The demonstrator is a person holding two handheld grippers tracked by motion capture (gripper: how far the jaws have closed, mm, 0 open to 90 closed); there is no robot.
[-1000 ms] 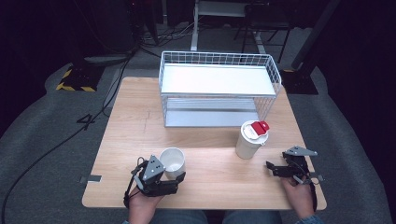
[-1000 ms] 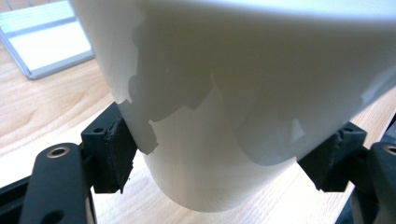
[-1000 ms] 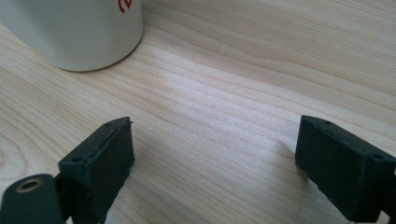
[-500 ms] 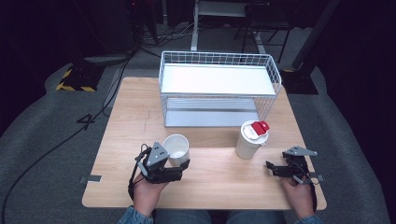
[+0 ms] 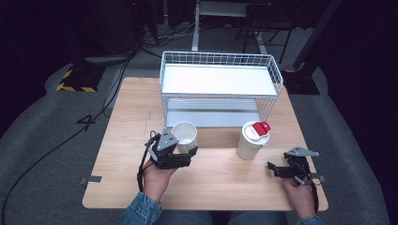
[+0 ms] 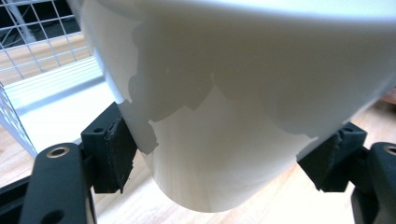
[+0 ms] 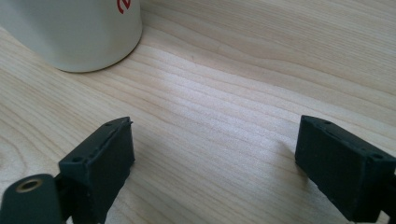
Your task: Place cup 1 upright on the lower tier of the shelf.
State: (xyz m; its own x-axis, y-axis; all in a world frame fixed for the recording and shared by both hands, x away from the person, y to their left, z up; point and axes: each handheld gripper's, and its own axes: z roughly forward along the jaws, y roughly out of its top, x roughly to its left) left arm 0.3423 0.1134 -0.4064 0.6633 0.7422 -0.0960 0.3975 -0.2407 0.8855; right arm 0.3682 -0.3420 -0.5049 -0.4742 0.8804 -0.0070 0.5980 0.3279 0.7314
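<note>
- The left gripper (image 5: 180,152) has its jaws clenched on the open white cup (image 5: 184,136), just before the wire rack (image 5: 220,61); the cup's base is cut off from the high view.
- The right gripper (image 5: 278,169) rests on the desk (image 5: 220,183), jaws released, nothing between them.
- The lidded cup (image 5: 252,139) stands apart; its red mark is cropped in the right gripper view.

My left gripper (image 5: 187,151) is clamped, both pads pressing something white that fills the gap between my jaws. My right gripper (image 5: 273,168) lies low with its jaws parted, nothing between them but bare surface.
</note>
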